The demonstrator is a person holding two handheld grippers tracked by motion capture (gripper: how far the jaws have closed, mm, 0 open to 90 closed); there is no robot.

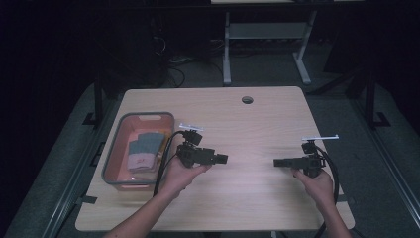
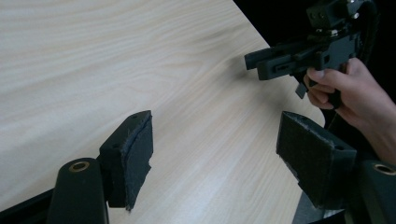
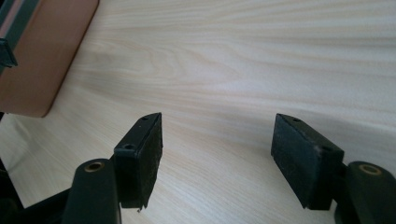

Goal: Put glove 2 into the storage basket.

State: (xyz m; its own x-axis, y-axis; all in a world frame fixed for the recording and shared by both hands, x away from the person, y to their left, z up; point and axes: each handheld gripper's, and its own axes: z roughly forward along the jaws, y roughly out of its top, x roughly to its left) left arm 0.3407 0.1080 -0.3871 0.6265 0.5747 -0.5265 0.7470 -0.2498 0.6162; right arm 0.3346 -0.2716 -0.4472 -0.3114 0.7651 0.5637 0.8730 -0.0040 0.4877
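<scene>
Both grippers, left (image 1: 222, 158) and right (image 1: 277, 162), hover with jaws released; the folded cloths (image 1: 143, 151) in the basin (image 1: 112, 148) left of them look soft and light, best pinched at an edge.

left gripper (image 1: 222, 158) points toward 3 o'clock, right gripper (image 1: 276, 162) toward 9 (tips facing, well apart); both jaws gaping, empty.

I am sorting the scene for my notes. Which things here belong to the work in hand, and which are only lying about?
Belongs to the work:
- left hand-held gripper, jaws open, holding nothing
- right hand-held gripper, jaws open, holding nothing
- grey bin, nearest the left one
- folded cloths inside it

Just lying about:
- wooden table
- table hole
- white desk frame behind
</scene>
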